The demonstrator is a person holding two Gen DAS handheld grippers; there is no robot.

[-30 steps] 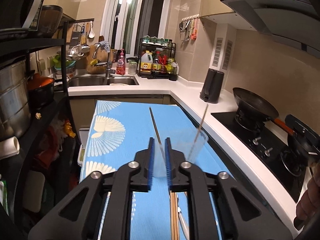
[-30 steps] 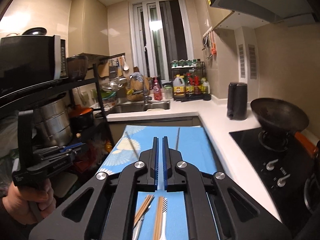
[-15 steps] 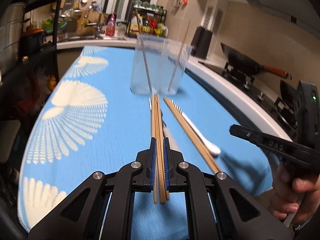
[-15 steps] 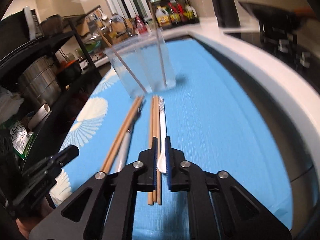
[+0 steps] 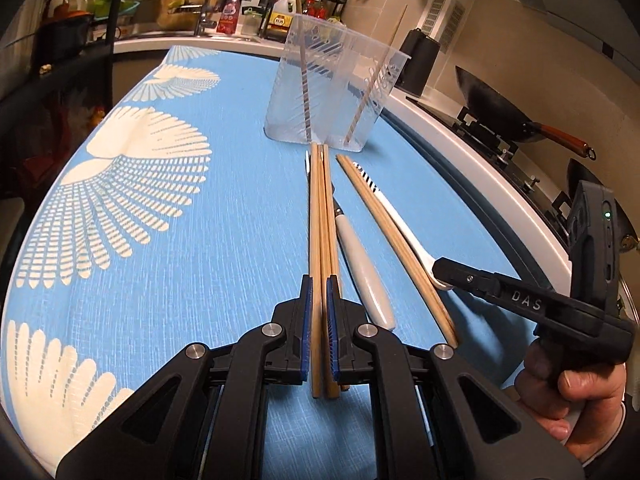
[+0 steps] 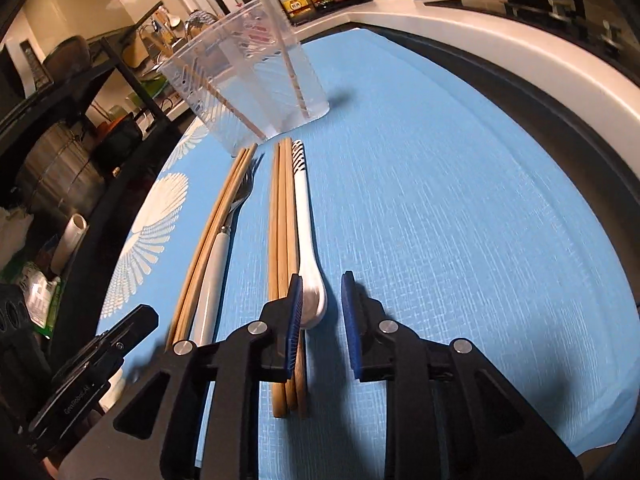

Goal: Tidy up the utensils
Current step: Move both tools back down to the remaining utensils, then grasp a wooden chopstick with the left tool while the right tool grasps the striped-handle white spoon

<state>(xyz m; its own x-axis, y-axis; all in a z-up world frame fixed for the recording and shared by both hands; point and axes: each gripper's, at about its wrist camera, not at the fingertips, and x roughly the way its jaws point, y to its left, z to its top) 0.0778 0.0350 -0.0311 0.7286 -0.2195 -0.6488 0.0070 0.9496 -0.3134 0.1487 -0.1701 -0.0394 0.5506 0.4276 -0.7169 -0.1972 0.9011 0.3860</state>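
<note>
A clear plastic holder (image 5: 336, 84) stands on the blue cloth (image 5: 168, 240) with two thin sticks leaning inside; it also shows in the right wrist view (image 6: 248, 92). My left gripper (image 5: 319, 300) sits low over a bundle of wooden chopsticks (image 5: 320, 216), jaws narrowly apart on either side of them. A white-handled fork (image 5: 362, 264) lies beside them. My right gripper (image 6: 320, 300) is open around the bowl of a white spoon (image 6: 306, 240), next to a second chopstick bundle (image 6: 280, 232).
A wok (image 5: 496, 108) sits on the stove at the right past the white counter edge (image 5: 460, 152). A black shelf rack (image 6: 80, 128) with pots stands at the left. The sink and bottles are at the back.
Both grippers have come down from high above to the utensils on the cloth. The right gripper's jaws have opened around the spoon's bowl.
</note>
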